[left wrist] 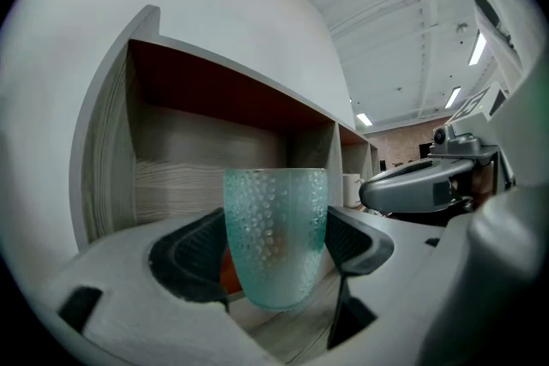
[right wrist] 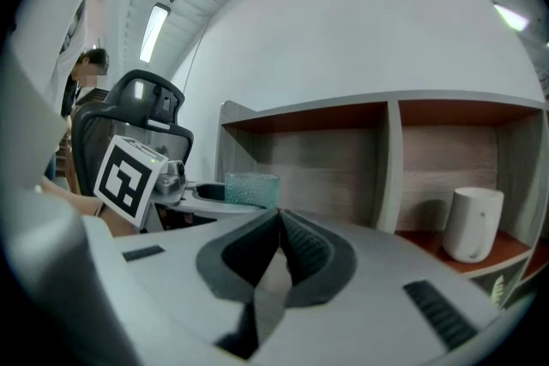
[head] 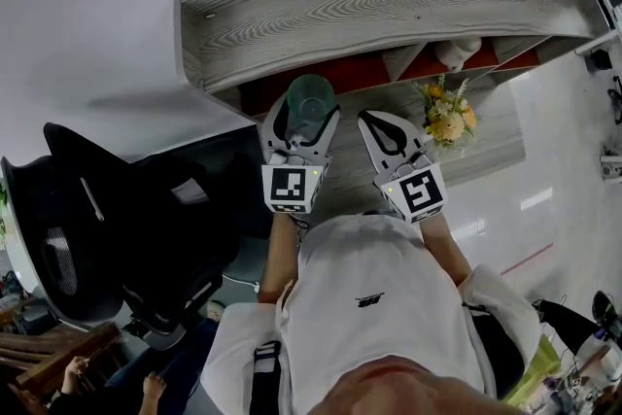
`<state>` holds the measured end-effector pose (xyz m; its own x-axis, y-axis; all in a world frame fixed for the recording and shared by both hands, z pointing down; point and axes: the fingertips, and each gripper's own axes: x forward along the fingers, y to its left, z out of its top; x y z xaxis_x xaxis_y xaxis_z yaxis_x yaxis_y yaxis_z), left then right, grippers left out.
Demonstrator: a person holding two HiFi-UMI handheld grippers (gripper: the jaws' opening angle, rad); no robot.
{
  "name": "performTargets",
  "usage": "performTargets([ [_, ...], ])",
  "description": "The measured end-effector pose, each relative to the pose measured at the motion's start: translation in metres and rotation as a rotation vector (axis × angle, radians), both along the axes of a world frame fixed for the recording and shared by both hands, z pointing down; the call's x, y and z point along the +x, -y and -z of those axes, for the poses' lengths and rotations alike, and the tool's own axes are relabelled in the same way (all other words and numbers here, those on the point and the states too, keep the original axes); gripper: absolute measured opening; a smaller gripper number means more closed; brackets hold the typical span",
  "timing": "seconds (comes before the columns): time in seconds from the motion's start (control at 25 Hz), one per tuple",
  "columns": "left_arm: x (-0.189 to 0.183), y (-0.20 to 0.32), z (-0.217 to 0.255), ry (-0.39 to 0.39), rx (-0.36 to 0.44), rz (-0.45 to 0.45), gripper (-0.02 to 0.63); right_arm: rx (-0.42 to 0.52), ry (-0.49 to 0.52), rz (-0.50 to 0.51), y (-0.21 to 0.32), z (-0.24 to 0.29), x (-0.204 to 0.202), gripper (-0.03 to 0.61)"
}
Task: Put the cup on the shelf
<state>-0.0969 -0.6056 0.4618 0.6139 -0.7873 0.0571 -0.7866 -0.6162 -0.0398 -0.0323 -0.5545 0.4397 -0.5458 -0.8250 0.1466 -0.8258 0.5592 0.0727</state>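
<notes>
Placement looks to be the step in hand: the left gripper (left wrist: 273, 251) has its jaws clamped on either side of the cup (left wrist: 276, 219), a teal dimpled tumbler held upright with its mouth up, at the mouth of the leftmost compartment of the shelf (left wrist: 197, 154). The cup's base seems to hang just clear of the wood-grain board under it, though contact cannot be ruled out. To do this well, I would keep the cup level, carry it further in so the whole base is over the board, lower it until it rests flat, and only then part the jaws and draw straight back, so that the pads do not drag it over. That compartment shows nothing inside, and its side wall and the upright divider (left wrist: 310, 148) stand well clear of the cup, so little blocks the way. The right gripper (right wrist: 279, 219) hangs beside the left one with its jaws pressed together on nothing. A white canister (right wrist: 473, 223) sits in a compartment further right, a bunch of flowers (head: 447, 117) stands below it, and a black office chair (head: 87, 228) is off to the left.
</notes>
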Motion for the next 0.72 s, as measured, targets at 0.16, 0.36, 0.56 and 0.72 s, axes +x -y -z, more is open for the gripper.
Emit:
performTargets([
  [0.16,0.002,0.008,-0.008,0.008,-0.018,0.006,0.354,-0.006,0.003,0.000,0.003,-0.002,0.001,0.028],
  [0.36,0.005,0.019,-0.012,0.019,-0.015,0.014,0.354,-0.009,0.000,0.005,0.009,-0.003,0.000,0.028],
  [0.56,0.009,0.029,-0.012,0.037,-0.021,0.021,0.354,-0.018,0.003,0.006,0.016,-0.007,0.002,0.028],
  [0.72,0.012,0.036,-0.014,0.049,-0.037,0.025,0.354,-0.015,-0.001,0.017,0.021,-0.007,0.000,0.028],
])
